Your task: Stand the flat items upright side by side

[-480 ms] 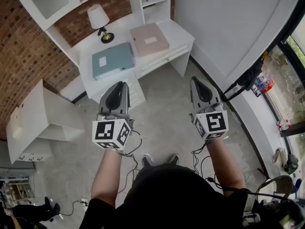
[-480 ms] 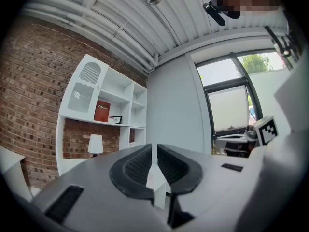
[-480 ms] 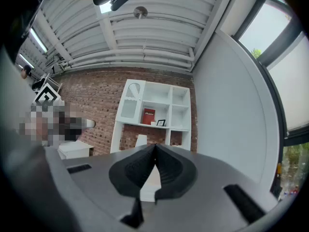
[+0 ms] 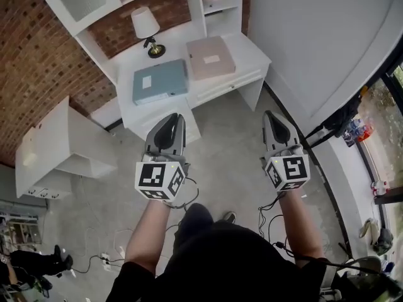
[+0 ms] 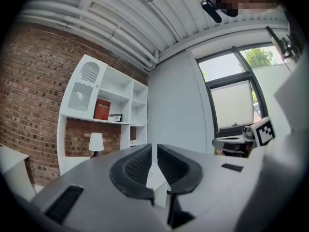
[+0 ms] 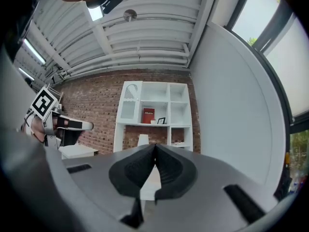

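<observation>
Left gripper and right gripper hover clenched, empty; flat teal folder and flat pink folder lie by a white-shaded lamp.

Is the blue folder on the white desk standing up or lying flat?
Lying flat. The blue-grey rectangular folder rests on the white desk, broad labelled cover facing up.

We see a brick wall behind a white worktop with shelves. Grey floor, lamp, window on the right.
</observation>
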Tool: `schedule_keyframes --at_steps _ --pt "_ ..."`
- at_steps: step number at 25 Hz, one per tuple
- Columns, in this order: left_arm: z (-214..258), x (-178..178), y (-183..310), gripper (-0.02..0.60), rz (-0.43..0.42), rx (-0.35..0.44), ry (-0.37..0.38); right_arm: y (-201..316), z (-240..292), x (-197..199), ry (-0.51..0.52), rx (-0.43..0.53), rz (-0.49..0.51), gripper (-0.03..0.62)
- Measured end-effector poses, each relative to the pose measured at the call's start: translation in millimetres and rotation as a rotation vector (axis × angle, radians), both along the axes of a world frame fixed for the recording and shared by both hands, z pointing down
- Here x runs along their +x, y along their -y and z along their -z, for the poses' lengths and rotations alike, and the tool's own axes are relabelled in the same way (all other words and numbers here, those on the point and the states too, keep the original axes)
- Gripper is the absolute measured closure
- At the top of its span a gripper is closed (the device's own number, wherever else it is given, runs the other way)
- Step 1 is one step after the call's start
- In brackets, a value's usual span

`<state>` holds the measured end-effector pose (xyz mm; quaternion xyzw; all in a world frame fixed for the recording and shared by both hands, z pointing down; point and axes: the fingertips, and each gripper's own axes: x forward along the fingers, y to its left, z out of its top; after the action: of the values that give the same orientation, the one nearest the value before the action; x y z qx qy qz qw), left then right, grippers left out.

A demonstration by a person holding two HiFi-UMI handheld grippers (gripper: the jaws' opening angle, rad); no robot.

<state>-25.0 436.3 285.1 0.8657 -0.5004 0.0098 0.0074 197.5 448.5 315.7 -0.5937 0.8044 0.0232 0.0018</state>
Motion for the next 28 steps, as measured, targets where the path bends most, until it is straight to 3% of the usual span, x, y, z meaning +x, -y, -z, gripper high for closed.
schedule_keyframes --at_steps 3,4,6,8,20,28 --pt "-5.8 -1.7 8.4 0.544 0.021 -0.01 -0.002 10.8 -11.9 8.8 0.036 -0.031 -0.006 0.592" --pt "-8.0 -1.9 13.8 0.516 0.026 -0.013 -0.002 15.3 -15.8 11.1 0.037 -0.04 -0.007 0.567" --pt "-14.1 -0.3 28.2 0.378 0.024 -0.026 -0.002 27.2 -22.7 14.8 0.038 -0.052 -0.008 0.508" --pt "-24.1 2.0 45.2 0.348 0.013 -0.047 -0.001 42.3 -28.7 16.9 0.045 -0.066 -0.002 0.479" --pt "-68.3 -3.8 201.9 0.341 -0.019 -0.179 -0.106 183.9 -43.0 0.6 0.075 -0.176 0.031 0.447" --pt "-89.1 -32.9 296.1 0.341 -0.027 -0.269 -0.165 292.8 -58.0 -16.8 0.089 -0.23 0.003 0.44"
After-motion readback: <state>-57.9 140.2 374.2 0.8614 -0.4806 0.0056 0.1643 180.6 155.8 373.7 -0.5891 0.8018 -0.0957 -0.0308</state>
